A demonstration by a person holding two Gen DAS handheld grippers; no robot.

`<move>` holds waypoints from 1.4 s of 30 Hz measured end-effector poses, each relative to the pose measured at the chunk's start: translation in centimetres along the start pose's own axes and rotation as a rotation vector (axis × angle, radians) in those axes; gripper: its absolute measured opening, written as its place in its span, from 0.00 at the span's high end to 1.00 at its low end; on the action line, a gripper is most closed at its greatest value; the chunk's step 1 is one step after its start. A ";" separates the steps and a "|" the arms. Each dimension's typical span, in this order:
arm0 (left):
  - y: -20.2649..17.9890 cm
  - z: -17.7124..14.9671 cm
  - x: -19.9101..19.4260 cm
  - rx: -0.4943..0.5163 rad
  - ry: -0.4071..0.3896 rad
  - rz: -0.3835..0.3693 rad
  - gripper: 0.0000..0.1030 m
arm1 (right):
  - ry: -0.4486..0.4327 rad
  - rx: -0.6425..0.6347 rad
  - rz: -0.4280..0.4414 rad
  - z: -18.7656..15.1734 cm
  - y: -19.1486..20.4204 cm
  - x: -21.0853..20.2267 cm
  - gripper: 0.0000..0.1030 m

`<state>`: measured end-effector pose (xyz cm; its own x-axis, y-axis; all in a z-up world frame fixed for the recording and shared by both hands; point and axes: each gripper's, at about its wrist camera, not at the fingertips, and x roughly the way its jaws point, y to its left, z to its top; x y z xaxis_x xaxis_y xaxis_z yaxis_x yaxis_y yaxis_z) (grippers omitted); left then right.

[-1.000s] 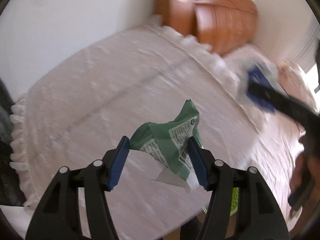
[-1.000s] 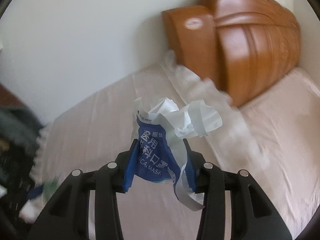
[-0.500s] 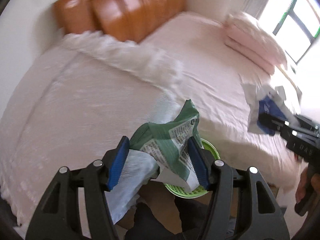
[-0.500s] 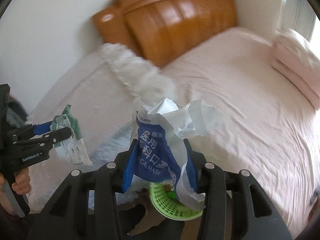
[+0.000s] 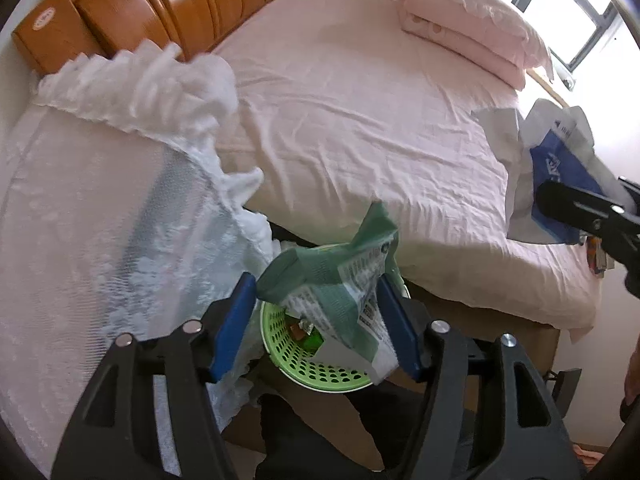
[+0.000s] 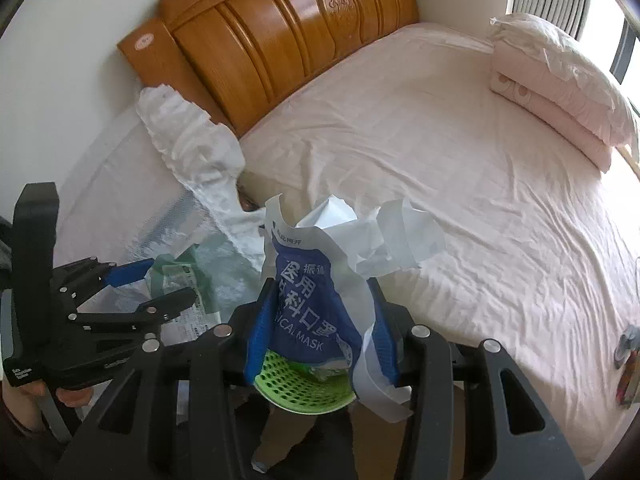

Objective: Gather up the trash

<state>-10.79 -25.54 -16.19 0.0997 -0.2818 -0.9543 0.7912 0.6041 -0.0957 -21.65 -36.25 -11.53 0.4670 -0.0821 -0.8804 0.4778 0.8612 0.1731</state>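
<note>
My left gripper [image 5: 320, 316] is shut on a crumpled green and white wrapper [image 5: 332, 280] and holds it just above a green perforated basket [image 5: 320, 372] on the floor. My right gripper [image 6: 320, 328] is shut on a blue and white mask packet with crumpled white paper [image 6: 316, 296], also above the basket [image 6: 296, 388]. The right gripper's packet shows at the right edge of the left wrist view [image 5: 560, 176]. The left gripper with its wrapper shows at the left of the right wrist view [image 6: 160, 292]. The basket holds some small trash.
A bed with a pink sheet [image 6: 440, 160] and a wooden headboard [image 6: 280, 32] fills the room. A folded pink quilt and pillow [image 5: 468, 24] lie at its far side. A white lace cover [image 5: 100, 220] drapes furniture to the left of the basket.
Both grippers have swung from the lace-covered surface toward the bedside, and the green basket has come into view right below the held trash. Both stay shut on their trash.
</note>
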 end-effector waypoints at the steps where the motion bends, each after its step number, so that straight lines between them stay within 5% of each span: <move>1: -0.2 0.0 0.5 0.004 0.018 -0.013 0.20 | 0.006 -0.003 0.004 0.0 -0.3 0.2 0.56; 14: 0.1 -0.7 -3.6 -0.003 -0.051 -0.019 0.07 | 0.073 -0.012 0.025 -1.7 -1.7 3.7 0.54; 22: 2.2 -1.7 -7.3 -0.007 -0.125 0.049 0.07 | 0.226 -0.054 0.083 -6.1 1.0 12.1 0.54; 23: 2.5 -1.9 -7.6 -0.008 -0.124 0.056 0.07 | 0.240 -0.061 0.087 -6.7 1.5 12.9 0.52; 27: 3.5 -2.4 -8.2 -0.011 -0.124 0.069 0.07 | 0.270 -0.082 0.052 -8.5 3.5 15.1 0.07; 30: 3.9 -2.7 -8.7 -0.008 -0.129 0.083 0.07 | 0.274 -0.082 0.041 -8.9 4.2 15.2 0.06; 36: 5.3 -3.3 -10.3 -0.031 -0.157 0.110 0.07 | 0.201 -0.065 0.016 -6.9 4.5 12.3 0.04; 42: 7.8 -3.4 -14.2 -0.101 -0.241 0.164 0.07 | 0.021 -0.104 -0.005 -1.9 6.1 4.9 0.02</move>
<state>-8.15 -14.29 -4.32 0.3712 -0.3354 -0.8659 0.6899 0.7238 0.0154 -17.86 -30.50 -15.63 0.4487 -0.0769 -0.8904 0.3999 0.9082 0.1231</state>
